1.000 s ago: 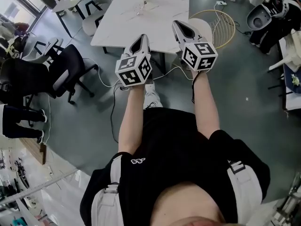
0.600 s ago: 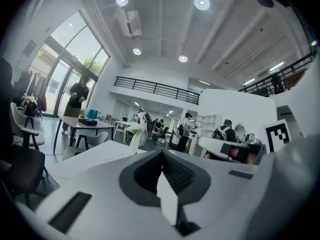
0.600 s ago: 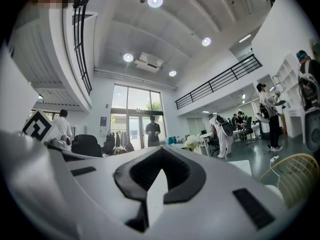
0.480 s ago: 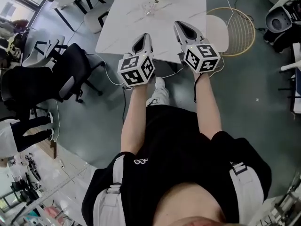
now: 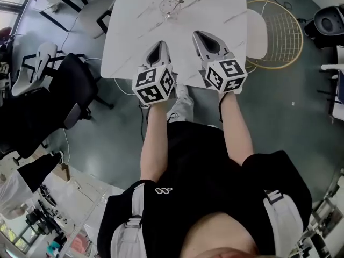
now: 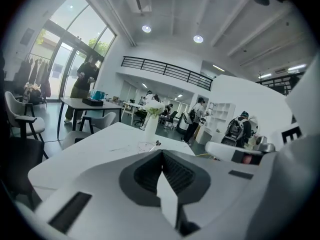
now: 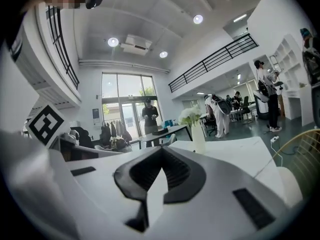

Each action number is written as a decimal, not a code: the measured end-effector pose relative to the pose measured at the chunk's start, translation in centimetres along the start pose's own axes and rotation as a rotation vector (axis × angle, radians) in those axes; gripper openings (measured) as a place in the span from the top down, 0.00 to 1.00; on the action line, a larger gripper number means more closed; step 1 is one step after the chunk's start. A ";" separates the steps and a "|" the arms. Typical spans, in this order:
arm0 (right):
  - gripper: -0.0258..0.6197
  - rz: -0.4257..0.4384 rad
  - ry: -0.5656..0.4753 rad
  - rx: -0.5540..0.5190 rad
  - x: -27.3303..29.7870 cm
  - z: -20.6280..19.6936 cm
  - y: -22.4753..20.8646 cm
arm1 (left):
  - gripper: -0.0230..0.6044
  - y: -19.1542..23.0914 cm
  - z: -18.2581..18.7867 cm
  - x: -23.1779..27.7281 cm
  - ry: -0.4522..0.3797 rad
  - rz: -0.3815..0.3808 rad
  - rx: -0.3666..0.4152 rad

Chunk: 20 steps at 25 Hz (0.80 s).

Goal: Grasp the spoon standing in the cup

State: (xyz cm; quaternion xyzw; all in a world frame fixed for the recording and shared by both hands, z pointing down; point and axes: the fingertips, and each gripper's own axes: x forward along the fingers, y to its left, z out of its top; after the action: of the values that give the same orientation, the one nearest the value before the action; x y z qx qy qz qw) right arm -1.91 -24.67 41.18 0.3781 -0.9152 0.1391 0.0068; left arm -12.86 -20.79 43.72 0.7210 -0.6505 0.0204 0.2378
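Note:
A clear glass cup (image 5: 169, 7) stands on the white marble table (image 5: 134, 42), toward its far side, with a spoon (image 5: 177, 2) leaning out of it. In the left gripper view the cup (image 6: 146, 146) and the spoon's end (image 6: 157, 143) show small just beyond the jaw tips. My left gripper (image 5: 159, 44) and right gripper (image 5: 198, 34) hover side by side over the table's near edge, well short of the cup. Both are shut and hold nothing. The right gripper (image 7: 161, 149) points toward a white vase (image 7: 198, 135); the cup is hidden from its view.
A white vase of flowers (image 6: 151, 125) stands behind the cup. A black office chair (image 5: 64, 90) is left of the table, a gold wire chair (image 5: 277, 31) at its right. Cables lie on the floor under the table. People stand in the background (image 6: 82, 86).
The table has come nearer in the head view. Both grippers have moved forward from in front of the table to over its near edge. Their jaws stay shut.

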 end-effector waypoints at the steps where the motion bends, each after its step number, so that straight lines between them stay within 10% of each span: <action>1: 0.95 -0.003 0.015 -0.010 0.9 -0.2 -0.4 | 0.94 0.8 0.3 1.2 0.000 0.004 -0.010; 20: 0.95 -0.143 0.199 -0.021 6.9 -3.5 -6.8 | 0.94 5.0 -1.5 11.5 0.101 -0.012 -0.120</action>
State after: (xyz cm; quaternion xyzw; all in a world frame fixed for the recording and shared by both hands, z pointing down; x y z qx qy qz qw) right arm -2.45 -33.17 47.05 0.4265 -0.8822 0.1656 0.1116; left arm -15.43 -31.13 50.56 0.7075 -0.6332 0.0162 0.3135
